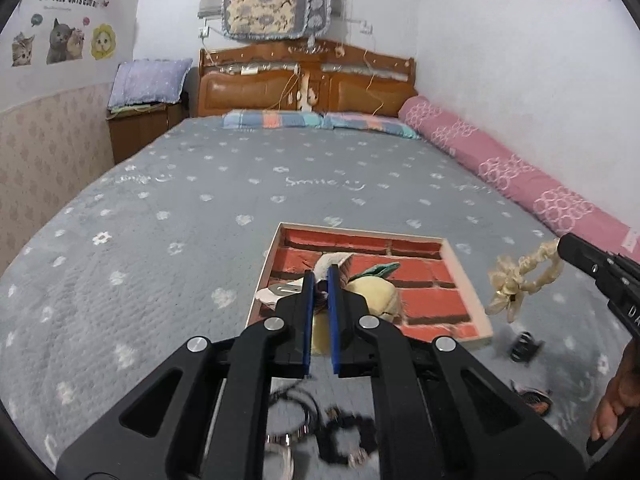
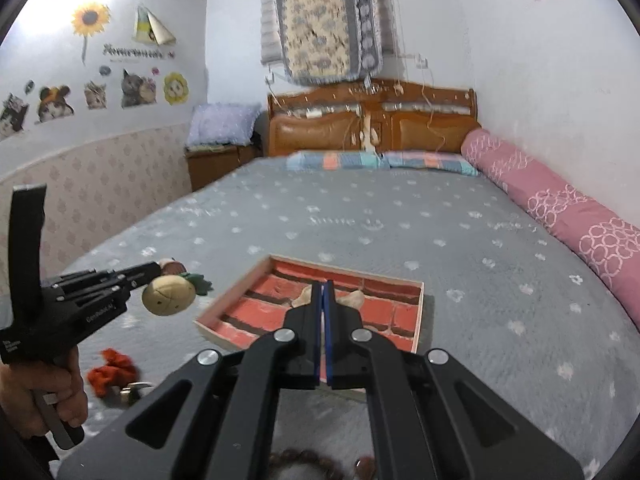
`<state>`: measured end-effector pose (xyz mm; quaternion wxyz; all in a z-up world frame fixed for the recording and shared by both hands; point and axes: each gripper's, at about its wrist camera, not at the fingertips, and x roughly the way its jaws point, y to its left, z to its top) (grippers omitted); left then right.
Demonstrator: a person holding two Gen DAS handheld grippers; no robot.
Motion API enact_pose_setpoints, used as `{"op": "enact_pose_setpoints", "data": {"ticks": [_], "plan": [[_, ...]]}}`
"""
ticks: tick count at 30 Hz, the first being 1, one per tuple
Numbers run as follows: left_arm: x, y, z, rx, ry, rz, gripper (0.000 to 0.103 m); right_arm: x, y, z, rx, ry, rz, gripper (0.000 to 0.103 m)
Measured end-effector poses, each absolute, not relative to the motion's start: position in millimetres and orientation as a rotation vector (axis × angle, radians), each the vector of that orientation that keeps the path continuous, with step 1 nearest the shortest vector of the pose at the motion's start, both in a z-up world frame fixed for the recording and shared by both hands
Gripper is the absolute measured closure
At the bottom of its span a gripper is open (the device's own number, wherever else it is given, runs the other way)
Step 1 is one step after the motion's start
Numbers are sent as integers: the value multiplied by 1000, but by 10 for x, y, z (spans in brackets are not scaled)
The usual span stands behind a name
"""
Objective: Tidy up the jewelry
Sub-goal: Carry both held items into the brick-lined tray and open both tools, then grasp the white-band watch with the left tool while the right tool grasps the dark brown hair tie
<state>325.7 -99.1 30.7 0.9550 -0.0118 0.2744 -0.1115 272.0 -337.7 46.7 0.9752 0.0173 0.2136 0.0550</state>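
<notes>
Both hands are carrying items toward the shallow open box with the red brick-print lining [image 1: 420, 280], which sits on the grey flower-print bedspread [image 1: 160, 200]; I use the box as landmark.

Left gripper [image 1: 320, 276]: jaws pinching a round yellow plush charm with a green leaf [image 2: 168, 294], plus a small brownish bit at the tip that I can't identify. In the left wrist view it hangs over the near-left part of the box; the right wrist view shows it left of the box, clear of the bedspread.

Right gripper [image 2: 323, 292]: jaws pressed together on a cream ruffled fabric scrunchie with a bow [image 1: 520, 276], dangling right of the box, off the bed.

Loose on the bedspread on the near side of the box:
- a small black clip [image 1: 526, 346]
- a silver watch [image 1: 280, 448]
- a dark beaded bracelet [image 1: 348, 436]
- an orange-red scrunchie [image 2: 110, 370]
- brown wooden beads [image 2: 304, 460]

The box looks empty apart from what hangs over it.

Step, as I judge it: drop both items in the box. To do it well:
- Bring each gripper over the box interior, well inside the rim.
- Lower until the item nearly touches the lining, then release, so it doesn't bounce out of the shallow wall.
- Put the plush on the left side and the scrunchie on the right, so the hands don't cross.
- Watch that the scrunchie loop doesn't snag on a finger.
</notes>
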Motion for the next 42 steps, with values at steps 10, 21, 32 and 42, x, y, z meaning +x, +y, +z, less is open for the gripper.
{"op": "enact_pose_setpoints", "data": {"ticks": [10,21,32,42], "plan": [[4337,-1114,-526,-10,770,-216,96,3970,-3600,-459,67,641,43,102],[4420,-1164,-410,-21,748,-268,60,4233,-3833,-582,57,680,-40,54],[3670,-728,390,-73,604,-262,52,3198,-4023,251,110,497,-27,32],[1885,-45,269,-4,494,-151,41,1273,-4070,87,29,426,-111,31]]}}
